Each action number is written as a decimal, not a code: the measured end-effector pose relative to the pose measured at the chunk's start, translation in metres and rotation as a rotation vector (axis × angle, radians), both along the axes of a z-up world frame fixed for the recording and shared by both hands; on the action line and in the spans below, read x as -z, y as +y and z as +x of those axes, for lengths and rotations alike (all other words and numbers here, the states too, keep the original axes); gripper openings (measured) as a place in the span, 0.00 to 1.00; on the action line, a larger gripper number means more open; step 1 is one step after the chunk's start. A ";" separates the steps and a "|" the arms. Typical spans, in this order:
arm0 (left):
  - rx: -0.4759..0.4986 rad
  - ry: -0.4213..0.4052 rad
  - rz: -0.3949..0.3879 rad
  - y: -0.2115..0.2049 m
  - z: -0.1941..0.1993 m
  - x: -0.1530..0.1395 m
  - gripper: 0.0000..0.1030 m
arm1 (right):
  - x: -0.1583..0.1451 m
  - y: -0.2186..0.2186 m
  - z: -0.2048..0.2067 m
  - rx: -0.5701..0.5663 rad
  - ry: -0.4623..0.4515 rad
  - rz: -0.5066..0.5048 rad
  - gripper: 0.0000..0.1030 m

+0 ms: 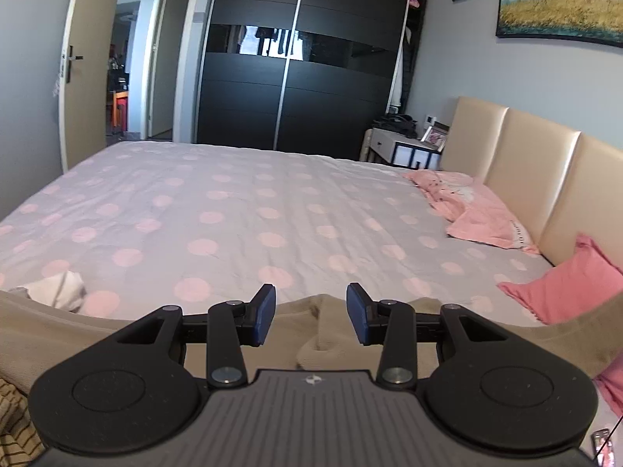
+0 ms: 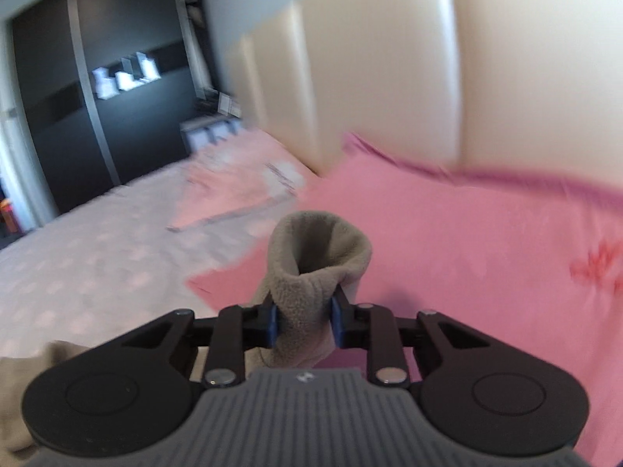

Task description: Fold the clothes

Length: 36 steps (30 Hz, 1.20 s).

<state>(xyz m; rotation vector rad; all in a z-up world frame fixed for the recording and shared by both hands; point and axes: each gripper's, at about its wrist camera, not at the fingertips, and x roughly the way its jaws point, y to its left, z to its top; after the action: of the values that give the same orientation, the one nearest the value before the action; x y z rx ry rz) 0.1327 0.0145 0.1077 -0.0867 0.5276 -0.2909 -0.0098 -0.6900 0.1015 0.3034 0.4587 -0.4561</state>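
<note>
Right gripper [image 2: 303,321]: clamped on a bunched fold of the beige fleece garment [image 2: 315,272]; both blue pads press into the cloth, and a rolled loop of it stands up just past the fingertips.
Left gripper [image 1: 310,313]: jaws parted, nothing pinched; the blue pads [image 1: 264,313] stand apart above the same fleece, which lies spread under and in front of them.
Beige fleece garment: draped along the near edge of the bed [image 1: 233,210], one end lifted in the right gripper.
Bedspread: pale with pink dots, mostly bare.
Pink pillow [image 1: 572,284]: near the headboard [image 1: 525,155], right of the left gripper; it fills the background behind the right gripper.
Crumpled pink cloth [image 1: 463,202]: further along the headboard.
White cloth [image 1: 58,288]: small heap at the fleece's left end.
Wardrobe [image 1: 303,58]: dark, beyond the bed.
</note>
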 end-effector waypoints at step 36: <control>0.035 0.090 -0.072 0.117 0.020 0.040 0.37 | 0.064 0.599 0.254 -0.893 0.159 -0.125 0.24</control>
<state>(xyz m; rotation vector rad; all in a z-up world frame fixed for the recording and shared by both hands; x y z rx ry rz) 0.1528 0.1315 0.0680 -0.1610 0.6083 -0.3416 0.2439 -0.0907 0.0379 -0.0767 0.6636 0.3661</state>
